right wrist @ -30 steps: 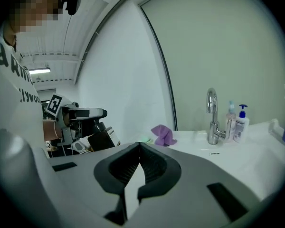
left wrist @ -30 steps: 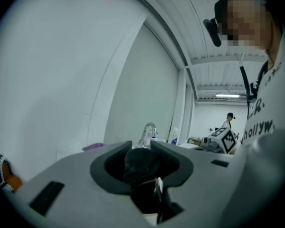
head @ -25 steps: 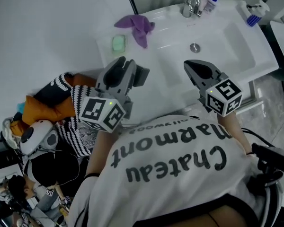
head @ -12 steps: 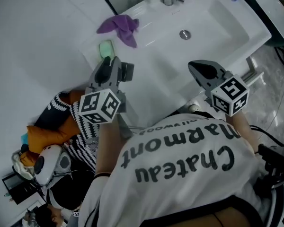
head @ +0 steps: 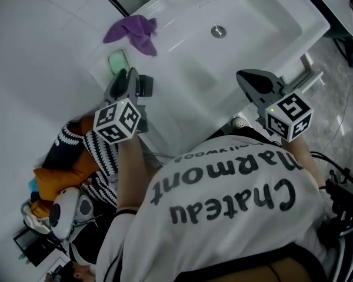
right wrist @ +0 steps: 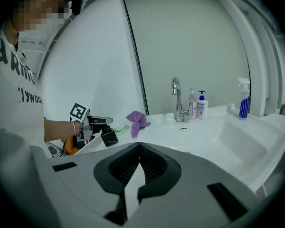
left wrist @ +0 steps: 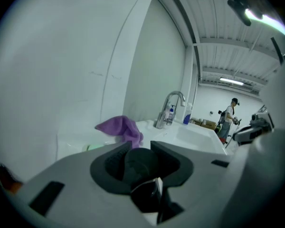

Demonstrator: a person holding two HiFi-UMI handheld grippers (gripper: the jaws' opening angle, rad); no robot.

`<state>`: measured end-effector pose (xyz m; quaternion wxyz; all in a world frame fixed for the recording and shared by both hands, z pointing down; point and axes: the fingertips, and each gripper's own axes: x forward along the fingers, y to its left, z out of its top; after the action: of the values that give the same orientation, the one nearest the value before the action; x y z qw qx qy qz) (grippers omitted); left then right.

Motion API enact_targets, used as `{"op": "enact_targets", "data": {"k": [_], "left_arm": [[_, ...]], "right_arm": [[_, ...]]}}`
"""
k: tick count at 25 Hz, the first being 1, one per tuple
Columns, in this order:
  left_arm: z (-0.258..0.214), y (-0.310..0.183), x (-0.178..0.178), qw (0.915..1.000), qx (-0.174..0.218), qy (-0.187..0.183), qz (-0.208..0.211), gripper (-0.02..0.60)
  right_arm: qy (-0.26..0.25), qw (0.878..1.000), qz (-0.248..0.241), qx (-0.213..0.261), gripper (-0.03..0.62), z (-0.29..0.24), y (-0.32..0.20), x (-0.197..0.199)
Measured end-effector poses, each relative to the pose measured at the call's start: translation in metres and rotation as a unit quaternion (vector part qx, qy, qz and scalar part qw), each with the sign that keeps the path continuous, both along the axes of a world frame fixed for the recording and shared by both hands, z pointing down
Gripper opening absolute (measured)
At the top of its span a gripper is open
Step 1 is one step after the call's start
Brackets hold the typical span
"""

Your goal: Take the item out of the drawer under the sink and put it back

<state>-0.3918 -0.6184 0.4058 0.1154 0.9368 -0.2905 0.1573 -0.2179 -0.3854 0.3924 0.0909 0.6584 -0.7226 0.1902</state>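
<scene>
Up close, the person's white shirt (head: pixel 223 204) fills the lower part of the head view, and a heap of clothes (head: pixel 76 157) in orange and black-and-white stripes lies low beside the sink's left side. Just past the shirt, the left gripper (head: pixel 128 80) hangs over the front left corner of the white sink (head: pixel 182 69), its jaws clamped on the black item (head: pixel 145 86). This is a small, dark, blocky thing that sticks out to one side of the jaws; in the left gripper view it shows as a rounded black mass (left wrist: pixel 141 161) filling the gap between them, and its finer details cannot be made out. The right gripper (head: pixel 244 75) is over the sink's front edge, its jaws pressed together tip to tip with nothing between them. Farther along the left edge lies a green soap (head: pixel 117 60), then a crumpled purple cloth (head: pixel 132 31). The drain (head: pixel 218 32) sits in the basin, and at the back edge stand the tap (right wrist: pixel 176 99), two small bottles (right wrist: pixel 202 106) and a blue spray bottle (right wrist: pixel 244 99).
</scene>
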Motion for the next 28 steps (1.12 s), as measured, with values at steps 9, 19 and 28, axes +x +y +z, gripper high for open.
{"op": "enact_targets", "data": {"k": [9, 19, 28], "left_arm": [[0.006, -0.001, 0.003, 0.9997, 0.014, -0.016, 0.015, 0.124], [0.007, 0.006, 0.012, 0.9988, 0.027, -0.034, 0.024, 0.124], [0.009, 0.004, 0.009, 0.9985, 0.047, -0.027, 0.011, 0.124]], "right_arm": [[0.000, 1.000, 0.011, -0.005, 0.011, 0.004, 0.004, 0.000], [0.003, 1.000, 0.007, -0.003, 0.011, 0.002, 0.004, 0.007], [0.006, 1.000, 0.004, 0.001, 0.011, 0.001, 0.002, 0.008]]}}
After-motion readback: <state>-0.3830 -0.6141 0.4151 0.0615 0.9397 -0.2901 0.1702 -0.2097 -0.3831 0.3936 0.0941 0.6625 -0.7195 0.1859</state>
